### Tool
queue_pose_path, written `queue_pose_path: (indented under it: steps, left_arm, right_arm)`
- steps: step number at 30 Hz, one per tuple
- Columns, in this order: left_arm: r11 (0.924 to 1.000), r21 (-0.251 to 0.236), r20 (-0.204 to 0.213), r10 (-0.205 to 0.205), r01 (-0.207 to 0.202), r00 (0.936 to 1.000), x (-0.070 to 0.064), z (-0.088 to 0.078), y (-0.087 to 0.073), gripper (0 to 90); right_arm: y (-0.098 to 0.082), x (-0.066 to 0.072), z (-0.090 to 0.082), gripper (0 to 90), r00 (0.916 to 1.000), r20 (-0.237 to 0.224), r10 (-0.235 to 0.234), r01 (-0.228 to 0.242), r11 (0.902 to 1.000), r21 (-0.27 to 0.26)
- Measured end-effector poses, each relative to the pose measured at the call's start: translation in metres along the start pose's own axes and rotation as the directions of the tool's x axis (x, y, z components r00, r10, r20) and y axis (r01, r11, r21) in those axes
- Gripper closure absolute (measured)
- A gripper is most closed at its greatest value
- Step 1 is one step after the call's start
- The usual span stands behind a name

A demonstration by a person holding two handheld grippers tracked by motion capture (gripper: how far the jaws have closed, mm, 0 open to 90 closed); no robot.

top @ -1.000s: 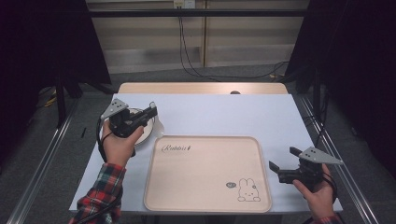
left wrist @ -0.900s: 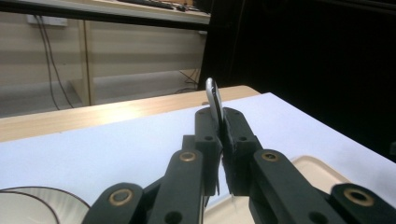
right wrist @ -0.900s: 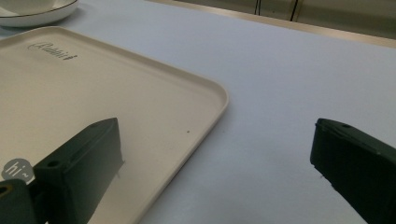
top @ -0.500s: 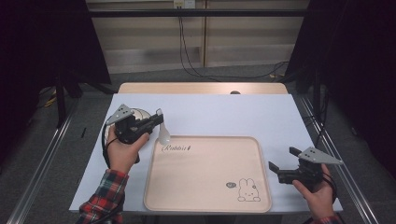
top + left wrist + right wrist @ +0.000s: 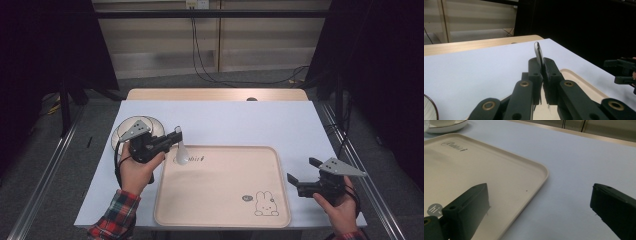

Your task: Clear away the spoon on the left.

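Note:
My left gripper (image 5: 175, 135) is shut on a white spoon (image 5: 181, 153), whose rounded end hangs over the far left corner of the cream tray (image 5: 225, 220). In the left gripper view the spoon (image 5: 538, 51) stands edge-on, pinched between the two black jaws of that gripper (image 5: 541, 63). A white plate (image 5: 120, 131) lies just left of that hand, partly hidden by the gripper. My right gripper (image 5: 301, 170) rests at the tray's right edge, jaws wide apart and empty; in its own view the right gripper (image 5: 539, 192) straddles the tray's rim (image 5: 544, 173).
The tray carries a rabbit drawing (image 5: 264, 204) near its front right corner. A white mat (image 5: 280, 125) covers the table, with a wooden strip (image 5: 215, 94) along the far edge. Metal rails and dark curtains flank both sides.
The left gripper has carried the spoon rightwards, from over the plate to the tray's far left corner, sinking a little. The right gripper has stayed where it was.

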State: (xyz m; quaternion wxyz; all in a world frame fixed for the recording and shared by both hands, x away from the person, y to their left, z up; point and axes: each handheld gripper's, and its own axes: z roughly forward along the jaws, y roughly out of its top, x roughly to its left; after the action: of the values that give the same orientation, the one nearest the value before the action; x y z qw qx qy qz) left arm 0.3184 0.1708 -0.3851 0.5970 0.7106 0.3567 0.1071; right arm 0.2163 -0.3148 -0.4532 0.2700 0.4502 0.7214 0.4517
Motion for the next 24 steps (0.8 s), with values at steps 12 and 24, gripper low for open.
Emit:
queue_pose_path:
  steps: [12, 24]
  left_arm:
    - [0.9996, 0.027, 0.026, -0.012, 0.011, 0.9996, -0.007, 0.002, -0.011, 85.6]
    - [0.9990, 0.044, 0.075, -0.009, 0.005, 0.9972, -0.013, 0.002, -0.020, 85.6]
  right_arm:
    - [0.000, 0.001, 0.000, 1.8, 1.0000, 0.001, -0.003, 0.003, 1.0000, -0.003]
    - [0.000, 0.001, 0.001, 1.8, 1.0000, -0.002, -0.003, 0.003, 1.0000, 0.000]
